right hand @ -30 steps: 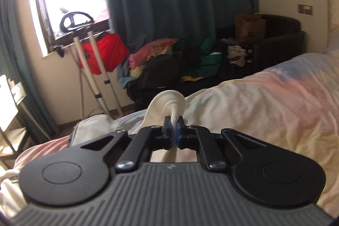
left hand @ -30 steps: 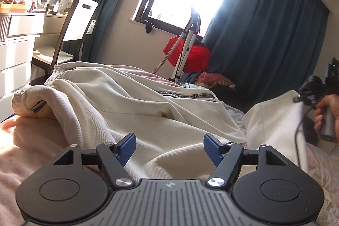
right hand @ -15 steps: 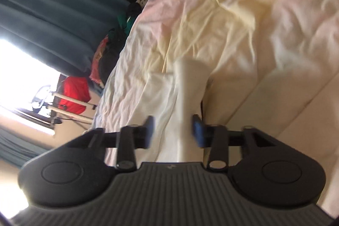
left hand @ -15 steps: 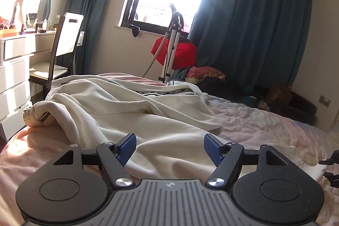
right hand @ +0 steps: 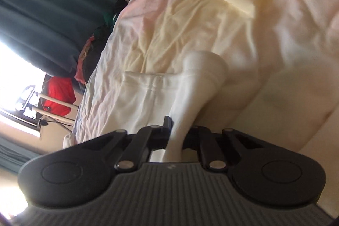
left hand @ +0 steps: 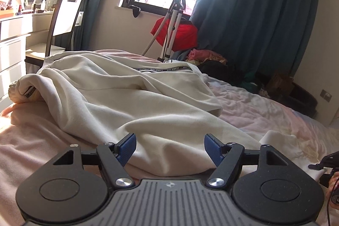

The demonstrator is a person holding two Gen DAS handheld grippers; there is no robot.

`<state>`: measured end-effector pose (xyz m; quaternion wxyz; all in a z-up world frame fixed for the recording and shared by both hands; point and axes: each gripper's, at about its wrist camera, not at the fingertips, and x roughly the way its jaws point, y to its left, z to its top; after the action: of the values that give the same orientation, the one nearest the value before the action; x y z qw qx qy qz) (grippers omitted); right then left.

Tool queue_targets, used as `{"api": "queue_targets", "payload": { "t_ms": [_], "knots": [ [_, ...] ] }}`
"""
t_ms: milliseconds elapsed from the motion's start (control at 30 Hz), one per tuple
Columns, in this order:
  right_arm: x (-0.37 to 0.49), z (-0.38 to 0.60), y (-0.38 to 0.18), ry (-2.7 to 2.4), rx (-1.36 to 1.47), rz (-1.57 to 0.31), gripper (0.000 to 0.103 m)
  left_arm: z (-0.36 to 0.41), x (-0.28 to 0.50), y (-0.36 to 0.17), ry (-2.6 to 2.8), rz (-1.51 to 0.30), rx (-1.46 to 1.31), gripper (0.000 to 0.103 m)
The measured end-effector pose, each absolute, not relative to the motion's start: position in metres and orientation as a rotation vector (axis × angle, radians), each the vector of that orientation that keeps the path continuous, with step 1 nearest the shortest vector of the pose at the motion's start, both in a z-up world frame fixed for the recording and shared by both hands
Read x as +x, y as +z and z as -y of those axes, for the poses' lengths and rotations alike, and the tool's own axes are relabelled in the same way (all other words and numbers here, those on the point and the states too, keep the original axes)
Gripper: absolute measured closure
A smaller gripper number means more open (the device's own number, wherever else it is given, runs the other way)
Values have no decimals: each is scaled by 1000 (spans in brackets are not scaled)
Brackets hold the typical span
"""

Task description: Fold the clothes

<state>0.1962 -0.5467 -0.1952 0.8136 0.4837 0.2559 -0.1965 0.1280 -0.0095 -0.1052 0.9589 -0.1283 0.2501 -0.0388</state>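
Note:
Cream sweatpants (left hand: 131, 96) lie crumpled across the bed, the waistband at the far left and a printed stripe along the far edge. My left gripper (left hand: 169, 146) is open just above the near fold of the cloth, holding nothing. In the right wrist view the camera is rolled sideways. My right gripper (right hand: 178, 130) is closed on a cream cuff of the sweatpants (right hand: 197, 82), which rises from between the fingers. The rest of that pant leg (right hand: 137, 99) lies flat on the bed. The right gripper shows at the left view's right edge (left hand: 326, 164).
The bed has a pale pink and yellow cover (left hand: 275, 111). A white dresser (left hand: 10, 39) and a chair (left hand: 63, 20) stand at the left. A steamer stand with a red bag (left hand: 178, 35), a clothes pile (left hand: 211, 56) and dark curtains (left hand: 254, 24) are beyond the bed.
My right gripper dropped from upright to the bed and rolled sideways, opened half a second ago, and is now shut on the cuff. The left gripper stayed open and drew back slightly.

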Motion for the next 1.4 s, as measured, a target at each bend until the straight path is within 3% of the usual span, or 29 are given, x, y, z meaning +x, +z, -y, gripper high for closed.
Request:
{"api": "queue_targets", "payload": {
  "t_ms": [133, 233, 333, 400, 533, 633, 733, 867, 1000, 1100, 1233, 1333, 1400],
  "knots": [
    [240, 531, -123, -365, 800, -491, 97, -5, 141, -114, -55, -533, -337, 28],
    [239, 534, -68, -339, 835, -256, 97, -19, 146, -121, -43, -580, -425, 30],
    [216, 545, -46, -362, 850, -53, 97, -32, 144, -121, -39, -590, -495, 30],
    [199, 560, -68, -425, 907, -39, 97, -39, 142, -119, -40, -586, -531, 30],
    [172, 585, -163, -531, 988, -207, 97, -60, 143, -120, -15, -599, -593, 29],
    [150, 603, -237, -599, 1221, -358, 97, -83, 147, -126, 15, -631, -699, 20],
    [143, 612, -237, -572, 1255, -321, 97, -101, 152, -137, 34, -668, -827, 20],
    [155, 601, -217, -552, 1035, -321, 97, -116, 155, -144, 128, -677, -856, 19],
    [152, 608, -229, -563, 1115, -307, 97, -145, 164, -154, 210, -583, -981, 16],
    [153, 609, -223, -565, 1074, -310, 97, -167, 181, -163, 227, -514, -1108, 9],
    [156, 604, -214, -563, 1026, -293, 97, -201, 199, -172, 272, -409, -1235, 10],
    [158, 605, -212, -562, 1017, -277, 97, -230, 206, -174, 335, -358, -1261, 24],
    [159, 605, -212, -565, 1021, -269, 97, -247, 213, -168, 359, -360, -1215, 40]
  ]
}}
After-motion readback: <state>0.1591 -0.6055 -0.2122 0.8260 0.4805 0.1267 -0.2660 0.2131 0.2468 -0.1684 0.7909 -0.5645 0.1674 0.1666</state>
